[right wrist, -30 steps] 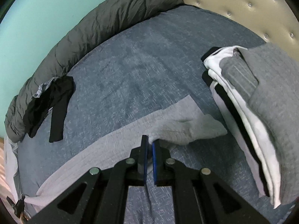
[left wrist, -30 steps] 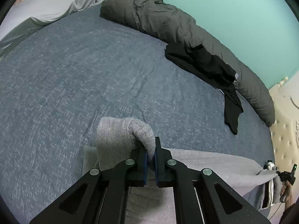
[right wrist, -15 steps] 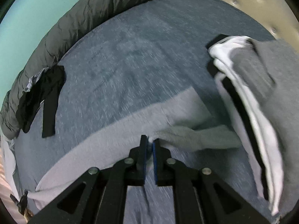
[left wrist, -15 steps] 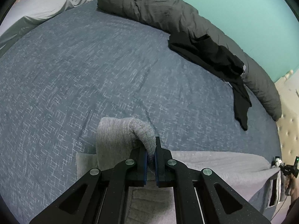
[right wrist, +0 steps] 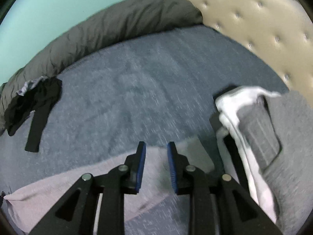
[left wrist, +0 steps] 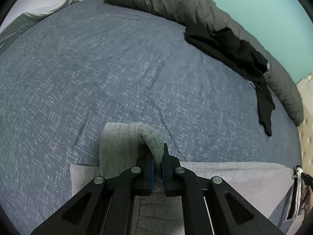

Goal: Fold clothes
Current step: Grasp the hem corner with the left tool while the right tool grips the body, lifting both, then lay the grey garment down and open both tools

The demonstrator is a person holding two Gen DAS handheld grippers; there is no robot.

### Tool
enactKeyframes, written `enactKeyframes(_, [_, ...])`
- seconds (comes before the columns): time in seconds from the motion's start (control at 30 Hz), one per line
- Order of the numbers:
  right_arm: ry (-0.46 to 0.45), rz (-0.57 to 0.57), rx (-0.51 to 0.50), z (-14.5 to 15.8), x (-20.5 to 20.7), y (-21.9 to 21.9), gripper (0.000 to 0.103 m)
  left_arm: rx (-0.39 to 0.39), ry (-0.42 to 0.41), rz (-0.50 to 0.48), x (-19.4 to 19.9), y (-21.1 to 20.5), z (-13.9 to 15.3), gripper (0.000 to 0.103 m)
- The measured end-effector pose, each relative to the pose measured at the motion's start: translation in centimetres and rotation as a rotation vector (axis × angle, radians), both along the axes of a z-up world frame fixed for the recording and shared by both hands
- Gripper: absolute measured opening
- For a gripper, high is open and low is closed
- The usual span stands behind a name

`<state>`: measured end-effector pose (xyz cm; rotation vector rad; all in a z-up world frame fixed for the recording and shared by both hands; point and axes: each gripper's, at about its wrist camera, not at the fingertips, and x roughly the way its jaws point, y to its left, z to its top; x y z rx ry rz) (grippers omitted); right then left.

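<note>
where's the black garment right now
The black garment lies at the far edge of the bed, draped against the rolled dark grey duvet: upper right in the left wrist view, far left in the right wrist view.

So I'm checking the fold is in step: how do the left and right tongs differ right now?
The left tongs are shut on a fold of the grey garment; the right tongs are opening, with nothing pinched between their blue pads. The left lifts a bunched hump; under the right the cloth lies flat. Both are over the same garment on the blue bed.
</note>
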<state>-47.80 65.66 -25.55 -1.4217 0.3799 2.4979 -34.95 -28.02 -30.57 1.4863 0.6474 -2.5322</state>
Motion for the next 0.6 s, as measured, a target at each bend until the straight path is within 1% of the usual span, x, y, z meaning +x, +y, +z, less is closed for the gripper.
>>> enactKeyframes(0.1, [0.001,-0.044,-0.094,-2.5,1.8,1.3,0.024,0.01,-0.018,0.004,-0.2,-0.1,-0.4,0.007])
enactKeyframes(0.13, [-0.001,-0.056,-0.14,-3.4,2.3,1.7,0.026,0.012,-0.043,-0.003,-0.4,-0.1,-0.8,0.008])
enactKeyframes(0.17, [-0.003,-0.07,-0.195,-4.4,2.9,2.2,0.033,0.013,-0.068,-0.009,-0.7,0.0,-1.2,0.009])
enactKeyframes(0.23, [0.006,-0.1,-0.26,-5.5,3.9,2.7,0.038,0.016,-0.107,-0.018,-1.1,0.1,-1.9,0.009])
enactKeyframes(0.33, [0.019,-0.137,-0.294,-6.8,4.8,2.9,0.038,0.023,-0.05,0.026,-0.8,-0.1,-1.0,0.01])
enactKeyframes(0.37, [0.025,-0.14,-0.308,-7.0,4.9,3.0,0.038,0.017,-0.031,0.033,-0.6,-0.1,-0.6,0.011])
enactKeyframes(0.43, [0.047,-0.137,-0.328,-7.1,5.0,2.9,0.038,-0.019,0.008,0.019,-0.3,0.2,0.5,0.014])
enactKeyframes(0.5, [0.063,-0.13,-0.318,-7.1,4.9,2.8,0.038,-0.047,0.047,0.009,0.1,0.4,1.6,0.024])
enactKeyframes(0.53, [0.062,-0.13,-0.317,-7.2,4.7,2.7,0.038,-0.021,0.07,0.018,0.4,0.1,1.9,0.027])
enactKeyframes(0.6, [0.043,-0.129,-0.313,-7.8,4.3,2.4,0.038,0.103,0.124,0.045,0.9,-1.0,2.2,0.045])
